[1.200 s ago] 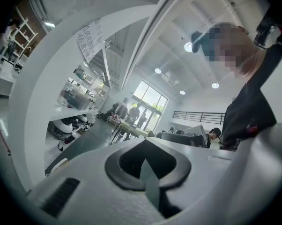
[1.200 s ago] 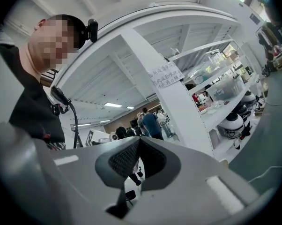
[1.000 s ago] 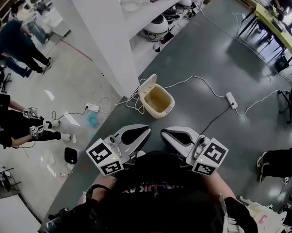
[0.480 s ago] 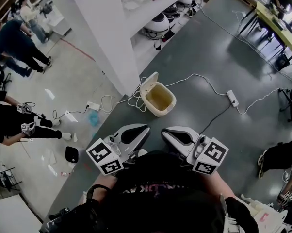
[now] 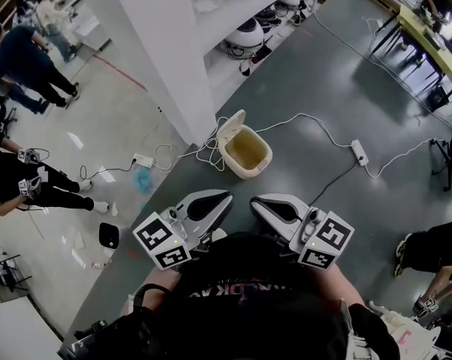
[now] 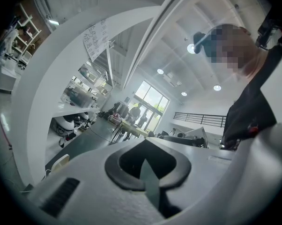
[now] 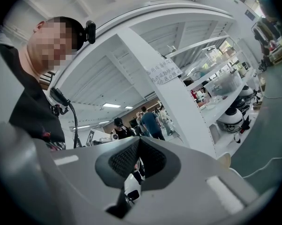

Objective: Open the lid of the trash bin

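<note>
The trash bin stands on the grey floor. Its lid is tipped up on the far-left edge of the rim, so the pale inside is open to view. A white cable runs along the floor just behind the bin, and a white pillar rises just beyond the lid.

Both grippers are well short of the bin, on its near side and close to the person's chest. Neither touches the bin or the lid. The left gripper has its jaws drawn together, tips meeting, with nothing caught between them; its own view shows the same. The right gripper is likewise closed tip to tip and carries nothing. The two point level, side by side and a little apart, with the bin beyond the gap between their tips.
</note>
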Tool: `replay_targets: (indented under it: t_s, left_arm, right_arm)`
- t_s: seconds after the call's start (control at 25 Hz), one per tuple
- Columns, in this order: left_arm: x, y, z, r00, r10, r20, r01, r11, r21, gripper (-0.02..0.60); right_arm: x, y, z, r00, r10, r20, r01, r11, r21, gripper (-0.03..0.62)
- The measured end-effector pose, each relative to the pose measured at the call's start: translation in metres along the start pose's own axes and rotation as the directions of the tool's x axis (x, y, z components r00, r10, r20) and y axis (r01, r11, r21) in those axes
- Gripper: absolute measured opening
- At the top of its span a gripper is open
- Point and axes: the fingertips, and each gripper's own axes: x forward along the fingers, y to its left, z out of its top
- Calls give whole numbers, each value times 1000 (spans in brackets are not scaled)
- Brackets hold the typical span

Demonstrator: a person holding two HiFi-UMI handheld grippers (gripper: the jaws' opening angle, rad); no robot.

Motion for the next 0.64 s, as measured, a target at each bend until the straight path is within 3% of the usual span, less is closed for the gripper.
replay_targets:
  t_s: [0.64]
  left_arm:
    - [12,-6,-5,1000,-10,-9,10,1000,6,0]
  right_arm:
    - [-13,-6,1,1000,-11,9,11,1000,4,6]
